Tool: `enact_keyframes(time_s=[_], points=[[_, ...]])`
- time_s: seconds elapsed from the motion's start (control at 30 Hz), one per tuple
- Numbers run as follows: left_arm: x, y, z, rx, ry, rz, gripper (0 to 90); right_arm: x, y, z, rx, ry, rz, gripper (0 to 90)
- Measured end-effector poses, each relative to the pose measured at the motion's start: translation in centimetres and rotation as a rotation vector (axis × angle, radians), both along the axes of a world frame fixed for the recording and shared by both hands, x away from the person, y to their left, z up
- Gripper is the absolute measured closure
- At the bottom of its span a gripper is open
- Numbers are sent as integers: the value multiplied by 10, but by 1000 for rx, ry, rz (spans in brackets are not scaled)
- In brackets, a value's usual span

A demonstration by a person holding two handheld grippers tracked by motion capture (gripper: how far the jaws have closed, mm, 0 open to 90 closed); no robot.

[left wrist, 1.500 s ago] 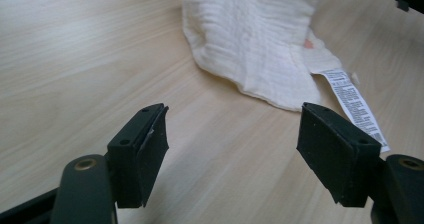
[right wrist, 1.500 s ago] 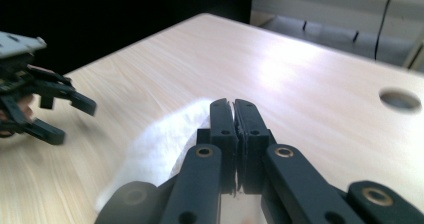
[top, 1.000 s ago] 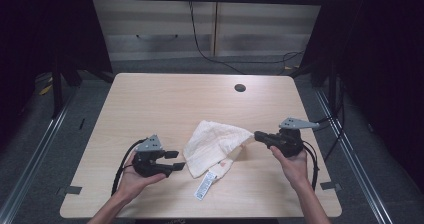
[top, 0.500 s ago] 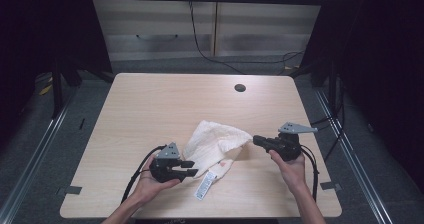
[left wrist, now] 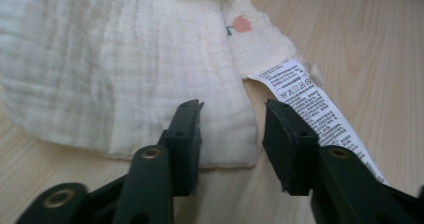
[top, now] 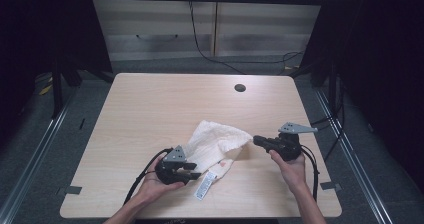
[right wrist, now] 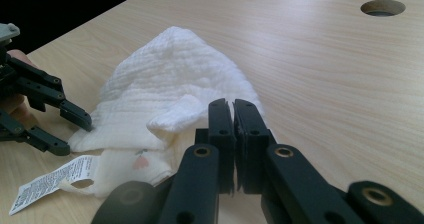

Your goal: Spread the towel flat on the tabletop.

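Cloth (top: 218,143), cream, crumpled, white care label (top: 205,185), tulip print

Your left hand (top: 156,180) holds the left gripper (top: 196,169) low over the near table edge, jaws spread apart and pointing right. Your right hand (top: 290,165) holds the right gripper (top: 255,140) level, jaws pressed together with nothing between them, pointing left.
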State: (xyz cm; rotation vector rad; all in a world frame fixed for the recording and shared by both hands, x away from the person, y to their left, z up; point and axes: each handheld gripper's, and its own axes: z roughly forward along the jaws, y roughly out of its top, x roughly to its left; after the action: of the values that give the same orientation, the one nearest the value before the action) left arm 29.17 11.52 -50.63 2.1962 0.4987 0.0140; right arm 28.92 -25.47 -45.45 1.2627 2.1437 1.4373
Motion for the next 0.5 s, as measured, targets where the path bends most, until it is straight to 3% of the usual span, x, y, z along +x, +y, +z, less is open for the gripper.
enact_keyframes(time_s=[0.07, 0.23, 0.3, 0.37, 0.5], points=[[0, 0, 1, 14, -5, -5, 521, 0, 0, 0, 2, 3, -3, 874], [-2, -2, -1, 11, -42, 9, 535, 1, 1, -2, -2, 6, 1, 872], [-3, -3, -1, 29, -63, 12, 550, 1, 1, -1, 1, 0, -3, 870], [-5, -3, -1, 45, -91, 27, 618, 0, 0, -1, 7, -4, -8, 870], [-4, -1, 0, 58, -100, 52, 731, -1, 1, -1, 4, -3, -6, 871]])
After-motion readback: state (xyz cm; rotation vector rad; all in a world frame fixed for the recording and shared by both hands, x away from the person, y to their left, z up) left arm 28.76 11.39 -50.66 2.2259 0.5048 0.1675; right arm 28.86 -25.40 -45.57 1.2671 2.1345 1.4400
